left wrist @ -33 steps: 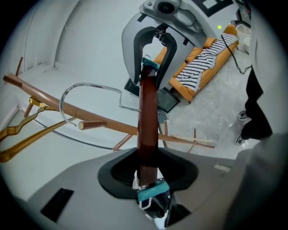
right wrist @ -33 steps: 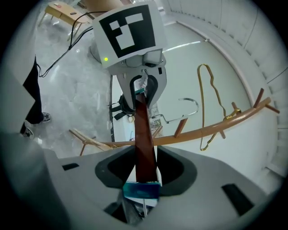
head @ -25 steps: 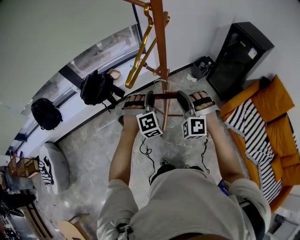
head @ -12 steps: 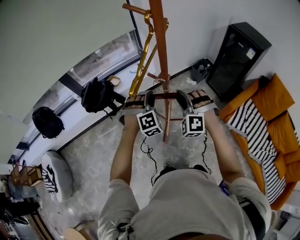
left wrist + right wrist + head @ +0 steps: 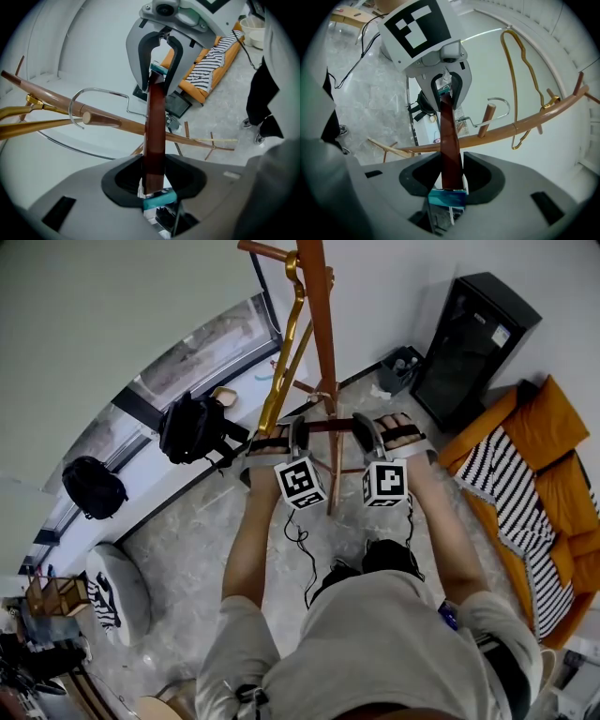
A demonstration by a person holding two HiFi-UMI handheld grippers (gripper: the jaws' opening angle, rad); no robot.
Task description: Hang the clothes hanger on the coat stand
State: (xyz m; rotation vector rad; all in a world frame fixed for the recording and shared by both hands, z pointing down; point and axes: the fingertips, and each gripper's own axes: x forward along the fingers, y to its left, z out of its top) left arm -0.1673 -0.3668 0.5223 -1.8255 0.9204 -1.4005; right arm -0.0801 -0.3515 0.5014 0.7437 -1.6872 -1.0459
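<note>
The left claw (image 5: 300,430) and right claw (image 5: 358,430) clamp the dark-brown wooden clothes hanger (image 5: 328,427) by its ends; best kept level while its wire hook (image 5: 96,89) eases over the orange wooden coat stand (image 5: 322,334) peg (image 5: 101,119)

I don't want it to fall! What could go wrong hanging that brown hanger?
The metal hook is near the tip of the peg, so it might miss or slide off. The gold hanger on the same coat stand could get bumped. The left gripper and right gripper each pinch one end of the brown hanger; letting go unevenly might tip it.
</note>
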